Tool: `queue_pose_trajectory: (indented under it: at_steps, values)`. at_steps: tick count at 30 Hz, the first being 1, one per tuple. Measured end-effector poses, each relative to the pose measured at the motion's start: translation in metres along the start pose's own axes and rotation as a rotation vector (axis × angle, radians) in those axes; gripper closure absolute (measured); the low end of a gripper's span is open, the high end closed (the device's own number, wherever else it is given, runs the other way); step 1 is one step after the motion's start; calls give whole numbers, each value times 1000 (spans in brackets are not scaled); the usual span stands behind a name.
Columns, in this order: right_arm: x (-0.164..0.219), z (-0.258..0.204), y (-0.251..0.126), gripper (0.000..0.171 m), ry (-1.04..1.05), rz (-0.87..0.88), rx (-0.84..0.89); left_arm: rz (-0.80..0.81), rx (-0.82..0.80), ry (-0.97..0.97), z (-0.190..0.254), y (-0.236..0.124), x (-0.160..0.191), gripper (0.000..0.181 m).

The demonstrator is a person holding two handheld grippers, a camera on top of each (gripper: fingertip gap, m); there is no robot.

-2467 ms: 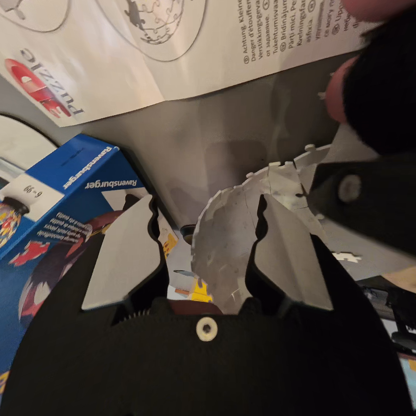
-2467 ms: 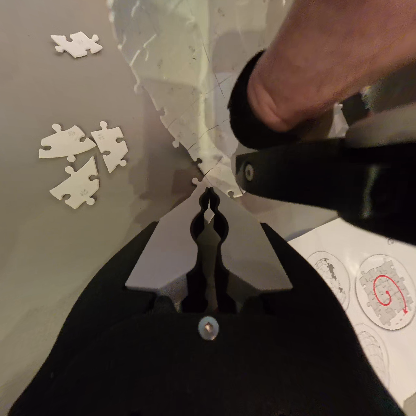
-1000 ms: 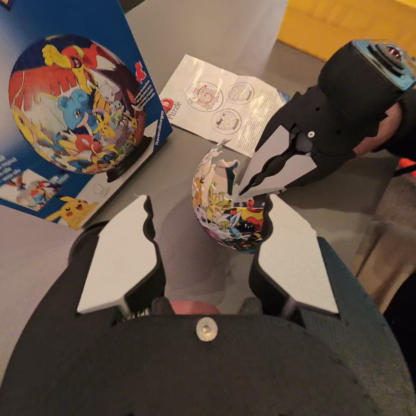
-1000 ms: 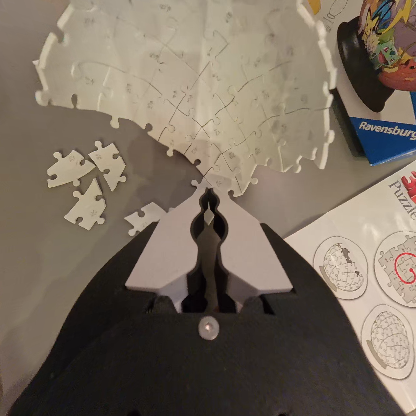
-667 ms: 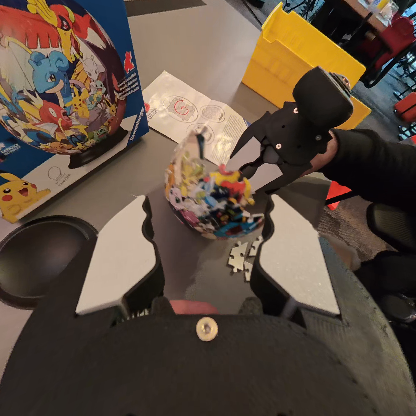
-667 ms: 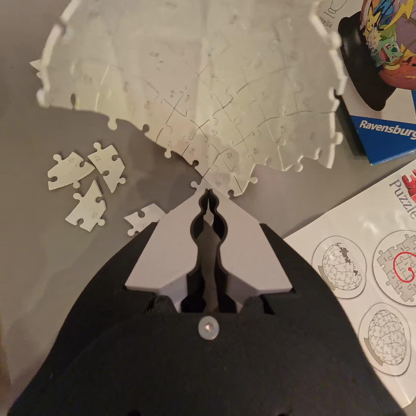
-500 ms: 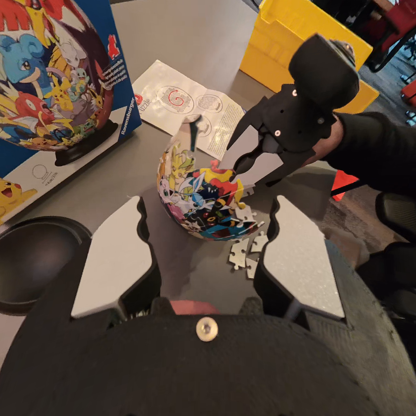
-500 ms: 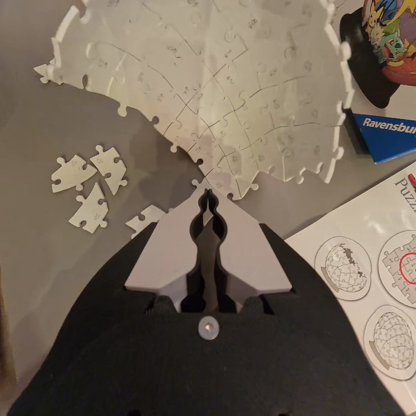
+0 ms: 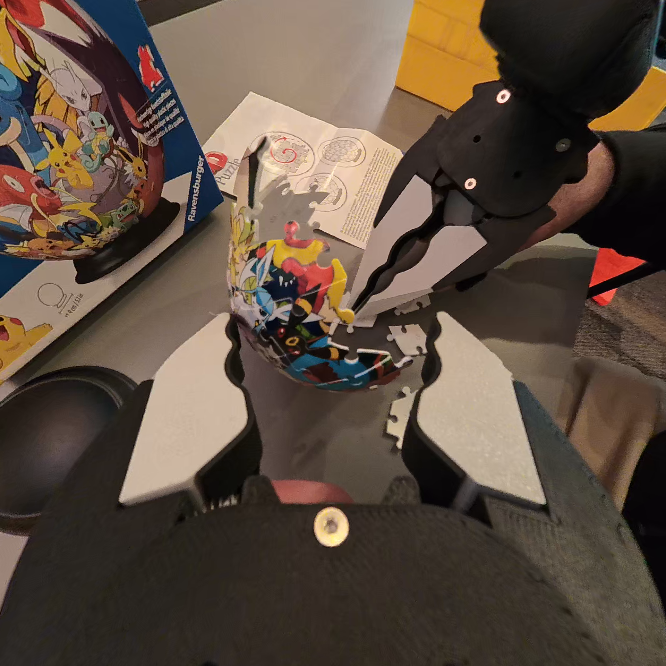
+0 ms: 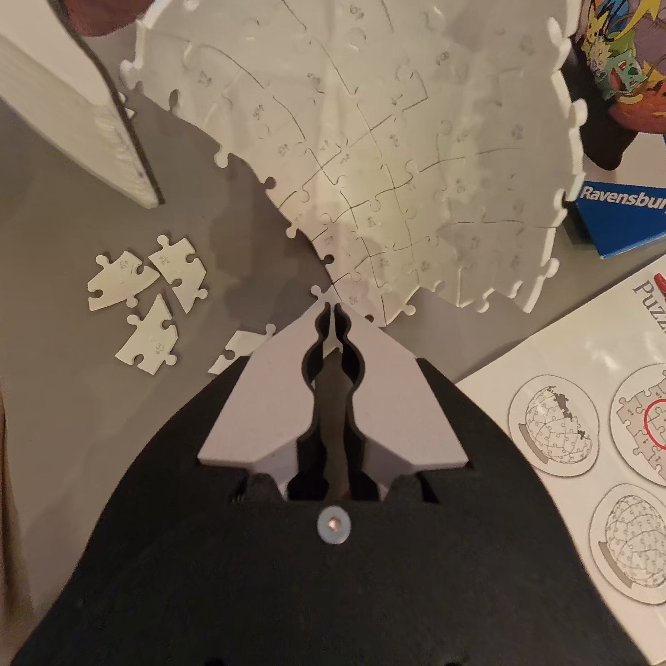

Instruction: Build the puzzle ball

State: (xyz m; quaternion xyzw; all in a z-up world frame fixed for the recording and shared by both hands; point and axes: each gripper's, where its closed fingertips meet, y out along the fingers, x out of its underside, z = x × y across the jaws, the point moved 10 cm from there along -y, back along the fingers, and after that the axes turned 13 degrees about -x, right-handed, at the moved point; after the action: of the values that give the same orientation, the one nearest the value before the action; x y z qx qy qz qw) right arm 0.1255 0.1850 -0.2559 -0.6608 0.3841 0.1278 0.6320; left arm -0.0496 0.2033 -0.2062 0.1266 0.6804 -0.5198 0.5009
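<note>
The partly built puzzle ball [image 9: 288,306] is a curved shell, colourful outside and white inside [image 10: 396,144]. My right gripper [image 10: 332,306] is shut on the shell's lower edge; in the left wrist view it [image 9: 355,310] reaches in from the right and pinches the yellow rim. My left gripper [image 9: 331,320] is open and empty, just in front of the shell, its fingers on either side of it without touching. One of its fingers [image 10: 90,119] shows at the top left of the right wrist view. Several loose white pieces [image 10: 144,288] lie on the grey table beside the shell [image 9: 407,335].
The blue puzzle box [image 9: 90,162] stands at the left and shows in the right wrist view [image 10: 620,216]. The instruction leaflet [image 9: 324,158] lies behind the shell. A black round stand [image 9: 54,432] sits near left. A yellow bin [image 9: 450,54] is at the far right.
My left gripper has drawn back from the shell and now faces its colourful outside, still open. My right gripper has stayed shut on the shell's edge; the shell sits closer in its view.
</note>
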Motion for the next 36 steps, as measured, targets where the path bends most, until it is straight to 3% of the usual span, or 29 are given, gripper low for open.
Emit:
queue_pose_trajectory:
  at_steps: [15,22,29,36]
  values:
    - [2,-1,-9,158,-24,35,0,20,20,-69,-15,8,10,93]
    - [-18,0,-41,151,-79,80,7,17,25,-98,-19,10,16,94]
    - [-38,28,-64,148,-76,146,-17,22,18,-133,-27,12,20,93]
    - [-56,61,-52,133,-170,121,5,19,46,-135,-36,15,18,92]
